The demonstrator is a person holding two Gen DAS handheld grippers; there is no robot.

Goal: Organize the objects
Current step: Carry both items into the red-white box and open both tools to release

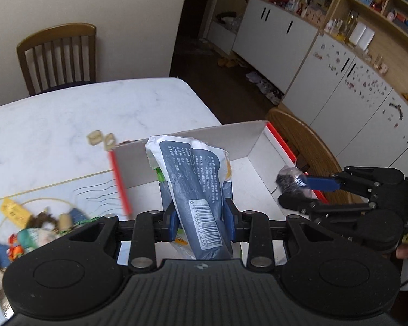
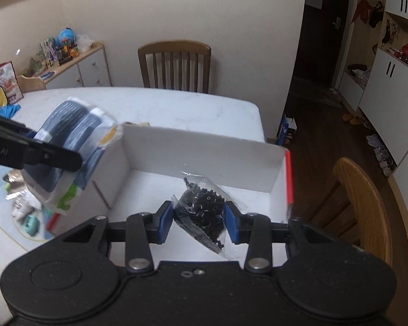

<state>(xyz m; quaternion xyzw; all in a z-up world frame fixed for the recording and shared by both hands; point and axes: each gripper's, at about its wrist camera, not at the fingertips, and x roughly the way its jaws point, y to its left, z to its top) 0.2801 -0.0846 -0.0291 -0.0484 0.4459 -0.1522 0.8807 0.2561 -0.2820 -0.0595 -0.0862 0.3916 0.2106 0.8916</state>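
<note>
My left gripper (image 1: 201, 221) is shut on a dark blue and white packet (image 1: 195, 187) with a barcode, held upright over the near left part of a white cardboard box (image 1: 220, 135) with red edges. The packet also shows in the right wrist view (image 2: 68, 146), at the box's left wall. My right gripper (image 2: 198, 221) is shut on a clear bag of small black parts (image 2: 204, 209), held above the box floor (image 2: 149, 184). In the left wrist view the right gripper (image 1: 299, 190) hangs over the box's right side with the bag (image 1: 291, 180).
The box sits on a white marble table (image 1: 68, 125). A pile of small items (image 1: 27, 231) lies on a light blue mat at the left. Two small beige pieces (image 1: 100, 139) lie beyond the box. Wooden chairs (image 2: 364, 206) stand at the table's far and right sides.
</note>
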